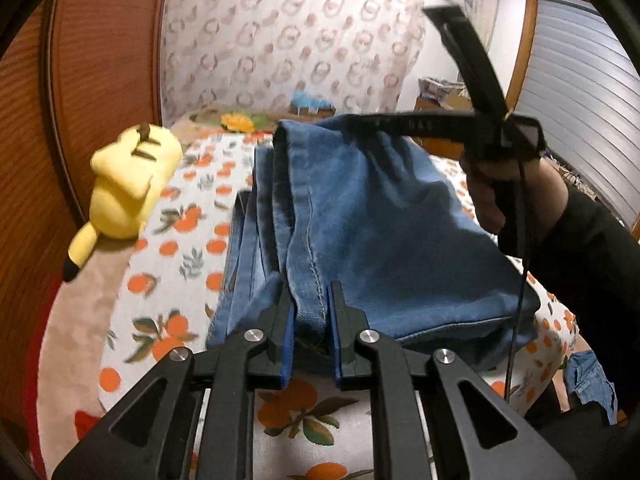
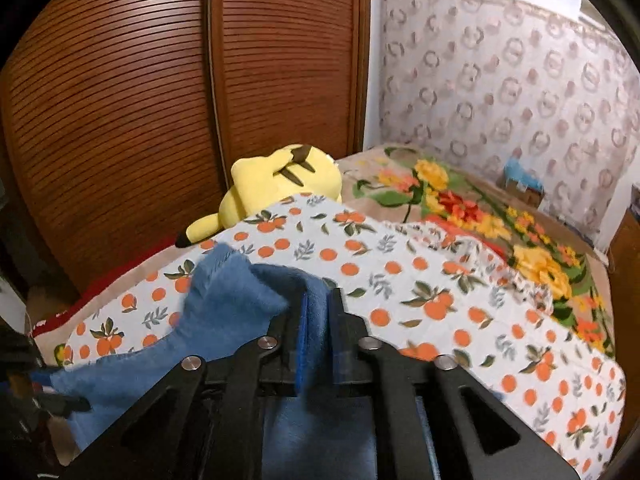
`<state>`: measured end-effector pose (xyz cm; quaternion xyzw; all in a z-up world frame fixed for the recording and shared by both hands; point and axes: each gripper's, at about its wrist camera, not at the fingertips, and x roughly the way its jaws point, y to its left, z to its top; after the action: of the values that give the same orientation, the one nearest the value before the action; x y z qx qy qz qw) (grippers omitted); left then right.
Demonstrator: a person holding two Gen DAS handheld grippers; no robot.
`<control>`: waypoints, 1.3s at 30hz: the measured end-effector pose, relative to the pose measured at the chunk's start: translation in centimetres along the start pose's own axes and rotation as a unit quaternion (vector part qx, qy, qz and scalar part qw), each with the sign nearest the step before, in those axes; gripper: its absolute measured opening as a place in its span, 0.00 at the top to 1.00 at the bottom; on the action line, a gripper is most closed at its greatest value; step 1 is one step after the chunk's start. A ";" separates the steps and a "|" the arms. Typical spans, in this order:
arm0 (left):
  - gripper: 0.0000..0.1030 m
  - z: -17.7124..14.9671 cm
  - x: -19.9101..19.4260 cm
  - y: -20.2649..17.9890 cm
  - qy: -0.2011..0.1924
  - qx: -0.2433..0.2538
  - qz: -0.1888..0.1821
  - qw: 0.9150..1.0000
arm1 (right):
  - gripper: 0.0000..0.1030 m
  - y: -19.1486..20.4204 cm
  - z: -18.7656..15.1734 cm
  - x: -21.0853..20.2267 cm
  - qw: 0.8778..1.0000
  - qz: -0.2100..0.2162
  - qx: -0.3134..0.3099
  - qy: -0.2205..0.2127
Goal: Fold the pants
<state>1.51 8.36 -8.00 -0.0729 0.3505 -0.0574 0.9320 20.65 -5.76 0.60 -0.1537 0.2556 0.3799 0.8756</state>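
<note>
Blue denim pants [image 1: 360, 216] lie partly folded on the orange-print bed sheet [image 1: 176, 272]. My left gripper [image 1: 312, 300] is shut on a seamed edge of the pants at their near end. In the left wrist view my right gripper [image 1: 384, 124] reaches in from the right over the far top edge of the lifted cloth, held by a hand in a black sleeve. In the right wrist view my right gripper [image 2: 318, 300] is shut on a fold of the pants [image 2: 236, 292], held above the sheet [image 2: 400, 280].
A yellow plush toy [image 1: 128, 184] lies at the sheet's left edge against brown slatted wardrobe doors [image 2: 160, 100]. A flowered blanket [image 2: 500, 232] covers the far bed. A patterned curtain [image 1: 288, 40] hangs behind. More denim [image 1: 592, 380] lies at the lower right.
</note>
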 end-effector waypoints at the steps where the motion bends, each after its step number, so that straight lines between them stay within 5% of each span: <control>1: 0.82 -0.1 0.2 0.1 0.004 -0.002 -0.003 1.000 | 0.75 0.0 -0.1 -0.2 1.000 0.001 0.004 -0.001; 7: 0.53 0.2 0.3 0.6 0.001 -0.003 0.007 1.000 | 0.62 -0.7 0.0 -2.6 1.000 -0.012 0.009 -0.014; 15: 0.53 1.6 0.0 1.2 -0.023 -0.004 0.022 1.000 | 0.47 -2.6 -4.2 -8.2 0.998 -0.044 0.038 0.004; 20: 0.53 3.4 1.4 1.2 -0.020 0.012 0.022 1.000 | 0.47 -2.8 -7.5 -10.4 0.996 -0.057 0.055 0.029; 39: 0.62 9.8 11.2 3.5 0.053 0.056 0.020 0.997 | 0.40 -2.4 -10.5 -10.0 0.991 -0.058 0.103 0.058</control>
<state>16.62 11.01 -8.56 -0.0103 0.3969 -0.0617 0.9157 13.17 -18.06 -2.24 -0.0988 0.3343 0.2904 0.8911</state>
